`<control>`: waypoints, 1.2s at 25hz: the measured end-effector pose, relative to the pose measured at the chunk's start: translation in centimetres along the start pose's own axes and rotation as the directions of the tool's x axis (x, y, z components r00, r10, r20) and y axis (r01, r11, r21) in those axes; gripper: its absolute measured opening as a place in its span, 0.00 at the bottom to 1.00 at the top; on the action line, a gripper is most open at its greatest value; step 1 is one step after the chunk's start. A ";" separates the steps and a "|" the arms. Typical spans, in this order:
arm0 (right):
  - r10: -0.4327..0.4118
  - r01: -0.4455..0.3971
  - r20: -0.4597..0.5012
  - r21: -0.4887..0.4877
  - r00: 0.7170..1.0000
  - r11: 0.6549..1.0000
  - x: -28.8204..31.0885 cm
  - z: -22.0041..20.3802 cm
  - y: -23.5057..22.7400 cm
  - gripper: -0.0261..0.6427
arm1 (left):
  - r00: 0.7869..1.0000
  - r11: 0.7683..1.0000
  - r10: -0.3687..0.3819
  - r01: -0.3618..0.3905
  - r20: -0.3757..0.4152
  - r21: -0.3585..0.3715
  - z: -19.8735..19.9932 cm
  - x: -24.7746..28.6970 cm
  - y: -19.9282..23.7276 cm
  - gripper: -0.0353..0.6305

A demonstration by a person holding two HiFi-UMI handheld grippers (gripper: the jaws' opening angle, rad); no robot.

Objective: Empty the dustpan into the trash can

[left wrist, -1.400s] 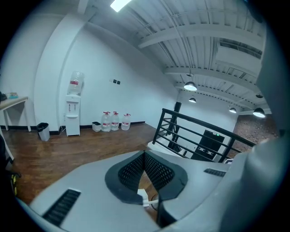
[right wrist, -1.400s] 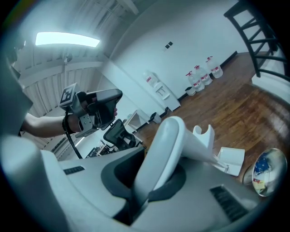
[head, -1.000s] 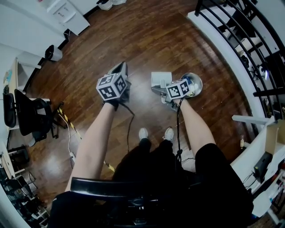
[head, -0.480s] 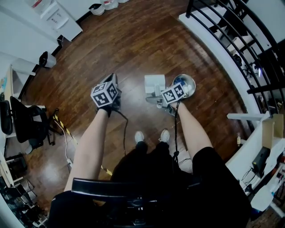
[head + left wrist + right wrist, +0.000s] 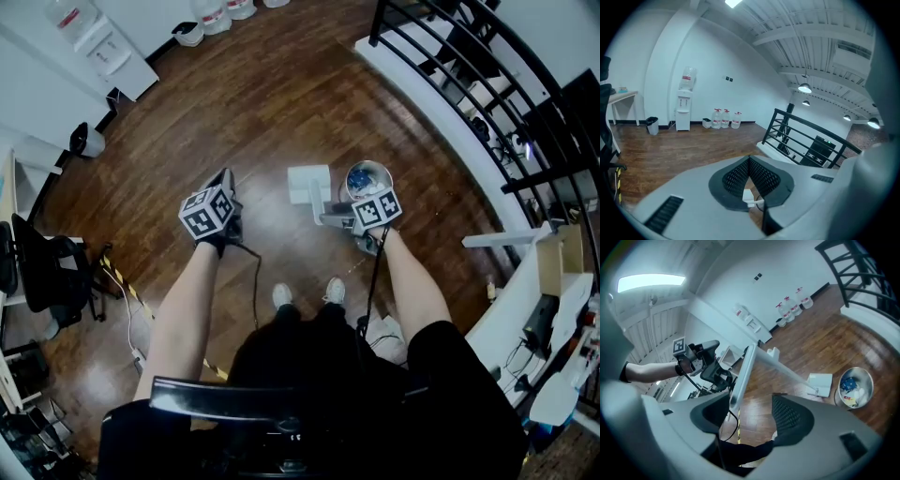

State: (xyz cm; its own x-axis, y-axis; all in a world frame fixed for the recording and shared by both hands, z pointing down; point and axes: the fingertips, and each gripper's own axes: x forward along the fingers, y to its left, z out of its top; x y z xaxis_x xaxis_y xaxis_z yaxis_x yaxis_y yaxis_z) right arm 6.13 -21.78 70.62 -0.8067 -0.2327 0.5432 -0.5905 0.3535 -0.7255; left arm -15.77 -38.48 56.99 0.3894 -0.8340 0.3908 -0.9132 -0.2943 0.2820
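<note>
Writing: none I can read. The black-and-white square markers on both gripper cubes are patterns, not text. The red labels on the water bottles (image 5: 725,118) by the far wall and on the jug atop the water dispenser (image 5: 683,110) are too small to make out.

Left gripper (image 5: 750,163): jaws clenched together, empty, held over bare wood floor (image 5: 281,103) left of my feet.

Right gripper (image 5: 749,414): jaws spread wide, having just been opening. The upper end of the white handle (image 5: 785,371) stands between them, close to one jaw, and the pads do not press on it.

Dustpan (image 5: 308,181): white, sitting on the floor just left of the trash can (image 5: 857,371). Its handle slants back toward the right gripper. The can is round and open-topped, with blue and white rubbish inside.

Around:
- A black railing (image 5: 801,133) curves along the right, well apart from the can.
- A small black bin (image 5: 652,125) stands left of the dispenser.
- An office chair (image 5: 47,267) and yellow-black striped tape (image 5: 120,272) lie near left.
- A dark cable (image 5: 255,281) trails from the left gripper past my shoes (image 5: 281,295).
</note>
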 end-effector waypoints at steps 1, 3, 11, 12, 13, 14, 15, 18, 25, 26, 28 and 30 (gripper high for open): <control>-0.029 0.029 0.032 0.004 0.999 1.000 -1.3 -0.1 -0.3 0.45 | 1.000 1.000 -0.008 0.008 -0.004 0.005 -0.1 -0.2 -0.3 0.06; -0.094 0.094 0.112 0.008 0.989 0.996 -4.2 0.2 -0.7 0.32 | 1.000 1.000 -0.016 0.016 -0.013 0.015 -0.5 -0.4 -1.0 0.06; -0.350 0.376 0.240 -0.070 0.905 0.924 -10.7 0.6 0.1 0.04 | 0.997 0.998 -0.053 0.056 -0.064 0.041 -2.4 -1.9 -4.9 0.06; -0.380 0.412 0.240 -0.097 0.893 0.906 -10.8 0.4 0.3 0.04 | 0.996 0.997 -0.059 0.063 -0.069 0.049 -2.9 -2.1 -5.5 0.06; -0.399 0.434 0.248 -0.108 0.883 0.894 -10.8 0.3 0.7 0.04 | 0.995 0.996 -0.068 0.072 -0.070 0.058 -3.3 -2.5 -6.1 0.06; -0.407 0.446 0.266 -0.104 0.874 0.889 -10.9 0.3 1.1 0.04 | 0.995 0.994 -0.077 0.081 -0.069 0.067 -3.5 -2.8 -6.7 0.06; -0.409 0.450 0.292 -0.086 0.864 0.889 -11.0 0.5 1.6 0.04 | 0.994 0.993 -0.084 0.089 -0.069 0.077 -3.7 -3.2 -7.2 0.06; -0.429 0.470 0.362 -0.029 0.828 0.882 -11.4 1.3 2.8 0.04 | 0.993 0.991 -0.093 0.100 -0.076 0.087 -4.0 -4.3 -7.9 0.06; -0.490 0.540 0.439 0.014 0.753 0.842 -13.5 2.2 3.8 0.04 | 0.992 0.990 -0.109 0.114 -0.062 0.084 -3.5 -5.3 -9.1 0.06; -0.488 0.539 0.448 0.016 0.749 0.842 -13.7 2.3 4.0 0.04 | 0.991 0.989 -0.115 0.120 -0.061 0.084 -3.3 -5.3 -9.3 0.06; -0.488 0.544 0.450 0.005 0.748 0.839 -13.9 2.3 4.2 0.04 | 0.990 0.987 -0.128 0.132 -0.058 0.086 -2.7 -5.3 -9.7 0.06; -0.485 0.545 0.453 -0.003 0.748 0.838 -13.9 2.4 4.5 0.04 | 0.990 0.987 -0.130 0.135 -0.061 0.090 -2.4 -5.4 -9.7 0.06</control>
State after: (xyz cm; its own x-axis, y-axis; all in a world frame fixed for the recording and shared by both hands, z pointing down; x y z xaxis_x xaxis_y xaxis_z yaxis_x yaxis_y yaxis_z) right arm 14.63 -19.17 58.83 -0.3277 -0.7561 0.5665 -0.9347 0.1722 -0.3109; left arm -8.72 -29.99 54.25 0.5112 -0.7590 0.4032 -0.8594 -0.4450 0.2519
